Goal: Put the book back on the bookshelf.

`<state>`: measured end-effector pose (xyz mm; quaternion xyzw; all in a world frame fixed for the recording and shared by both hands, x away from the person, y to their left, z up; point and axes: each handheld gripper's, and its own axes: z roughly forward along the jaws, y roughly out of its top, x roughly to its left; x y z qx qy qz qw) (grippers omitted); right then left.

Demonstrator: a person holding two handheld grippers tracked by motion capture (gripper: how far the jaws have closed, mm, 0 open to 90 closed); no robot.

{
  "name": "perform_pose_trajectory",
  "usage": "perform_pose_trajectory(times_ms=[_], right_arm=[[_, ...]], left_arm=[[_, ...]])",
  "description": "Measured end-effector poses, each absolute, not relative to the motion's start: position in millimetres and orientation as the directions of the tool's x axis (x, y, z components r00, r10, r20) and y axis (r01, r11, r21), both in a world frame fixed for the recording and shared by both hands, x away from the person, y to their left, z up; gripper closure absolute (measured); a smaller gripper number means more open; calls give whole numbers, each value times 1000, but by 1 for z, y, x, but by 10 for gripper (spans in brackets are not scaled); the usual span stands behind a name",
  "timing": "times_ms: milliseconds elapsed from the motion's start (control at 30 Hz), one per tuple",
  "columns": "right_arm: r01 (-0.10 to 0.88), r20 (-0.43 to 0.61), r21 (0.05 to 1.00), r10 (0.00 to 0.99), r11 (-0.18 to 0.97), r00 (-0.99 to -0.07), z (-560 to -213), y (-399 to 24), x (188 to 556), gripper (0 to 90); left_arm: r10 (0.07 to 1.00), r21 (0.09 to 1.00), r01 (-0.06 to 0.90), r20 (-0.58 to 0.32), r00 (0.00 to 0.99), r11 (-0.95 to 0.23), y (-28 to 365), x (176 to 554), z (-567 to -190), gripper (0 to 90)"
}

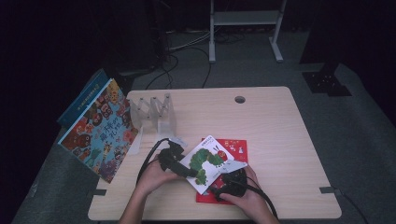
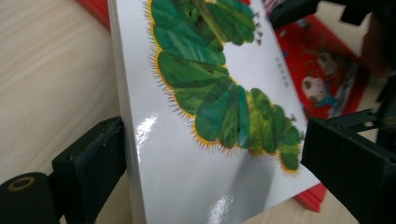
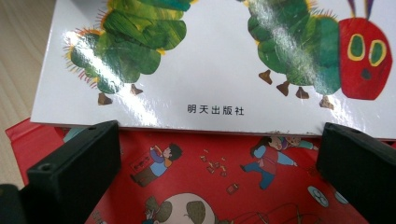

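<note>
From above, I'm seeing the caterpillar book (image 1: 204, 163) lying atop the red book (image 1: 236, 148) at the table's (image 1: 280, 140) six o'clock edge, its long axis running seven to one o'clock, caterpillar head toward one. Through the left gripper (image 2: 212, 154) view, the jaws are straddling its corner, wide apart, not visibly pressing. Through the right gripper (image 3: 219, 158) view, the jaws are gaping below its edge.

Your two grippers are black all over. The left gripper (image 1: 187, 171) has a bulky, knobbly body, and a black cable loops back from it along your wrist. The right gripper (image 1: 215, 190) carries a pale grey three-cornered plate on top and trails its own black cable. Up close, your jaws are blocky, matte black bars with squared ends, each with a small round hole near its base. Your forearms are bare, no sleeves.
</note>
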<state>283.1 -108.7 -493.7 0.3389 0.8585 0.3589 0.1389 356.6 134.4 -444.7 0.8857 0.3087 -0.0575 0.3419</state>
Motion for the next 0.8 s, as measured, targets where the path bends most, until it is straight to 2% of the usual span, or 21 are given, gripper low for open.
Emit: perform_pose_trajectory(times_ms=[567,667,800], right_arm=[[481,4,711,681,513,-732,-494,-109,283,0],[478,0,712,680,515,-733,-494,-109,283,0],[477,0,712,680,515,-733,-494,-109,284,0]], left_arm=[[397,683,500,-321,860,-531,140,343,-409,263],[351,682,483,-337,874,-549,135,341,-408,317],[340,672,468,-323,883,-575,128,338,-407,351]])
